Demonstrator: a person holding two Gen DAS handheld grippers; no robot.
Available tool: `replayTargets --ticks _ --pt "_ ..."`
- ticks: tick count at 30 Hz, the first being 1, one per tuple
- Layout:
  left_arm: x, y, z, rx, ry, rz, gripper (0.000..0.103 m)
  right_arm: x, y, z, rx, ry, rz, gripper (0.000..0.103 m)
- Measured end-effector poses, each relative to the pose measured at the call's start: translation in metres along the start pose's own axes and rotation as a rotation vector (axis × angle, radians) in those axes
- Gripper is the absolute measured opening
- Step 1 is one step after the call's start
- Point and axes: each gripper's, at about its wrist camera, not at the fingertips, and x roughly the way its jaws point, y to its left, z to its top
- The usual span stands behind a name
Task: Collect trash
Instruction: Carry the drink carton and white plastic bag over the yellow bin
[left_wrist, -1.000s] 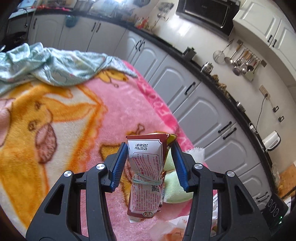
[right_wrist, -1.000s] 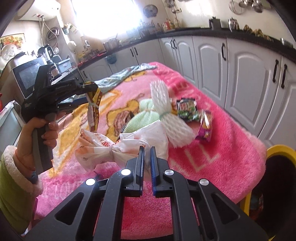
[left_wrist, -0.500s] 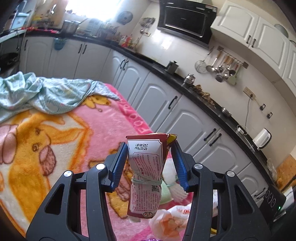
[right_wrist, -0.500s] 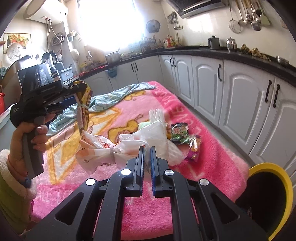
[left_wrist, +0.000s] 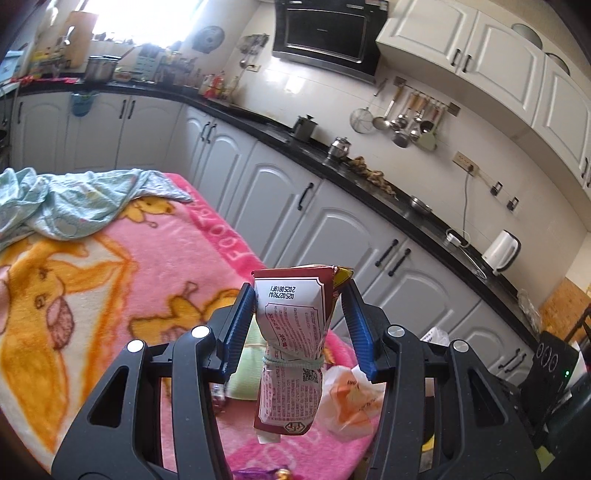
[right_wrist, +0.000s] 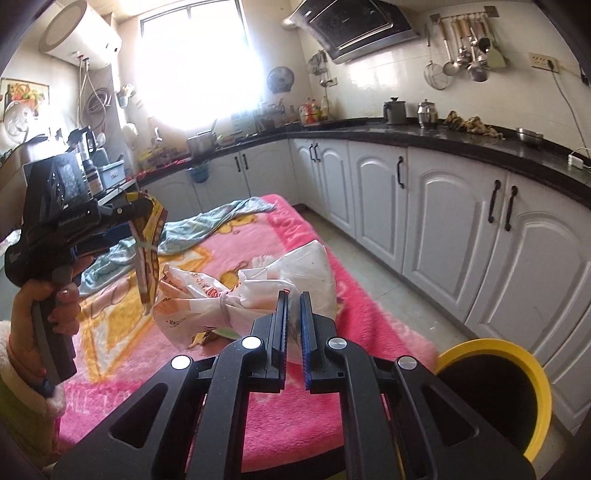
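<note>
My left gripper (left_wrist: 297, 295) is shut on a red snack packet (left_wrist: 291, 339) tied with a rubber band, held upright above the pink blanket (left_wrist: 110, 280). It also shows in the right wrist view (right_wrist: 147, 236), in the person's hand. My right gripper (right_wrist: 293, 301) is shut on a white plastic bag (right_wrist: 258, 291) tied in the middle, lifted above the blanket (right_wrist: 369, 332). A yellow-rimmed black bin (right_wrist: 495, 391) stands on the floor just right of the right gripper.
A light blue cloth (left_wrist: 66, 199) lies at the far end of the blanket. A green item (left_wrist: 251, 358) and small wrappers (left_wrist: 258, 472) lie on the blanket below the left gripper. White cabinets (right_wrist: 461, 229) line the right side.
Both grippers have risen with their loads. The right gripper has moved right toward the bin, which now shows more fully.
</note>
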Motion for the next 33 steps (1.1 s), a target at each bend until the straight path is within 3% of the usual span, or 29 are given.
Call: replayTargets --ticks 24,33 --pt "0.047 -0.108 -0.009 0.081 0.028 -0.164 0.041 -0.1 -0.098 -0.01 0.127 -0.15 -0.224 0.006" --pt "0.075 -0.148 -0.027 0.107 0.065 -0.201 0.041 -0.126 -0.137 -0.025 0.205 -0.165 -0.306 0.006"
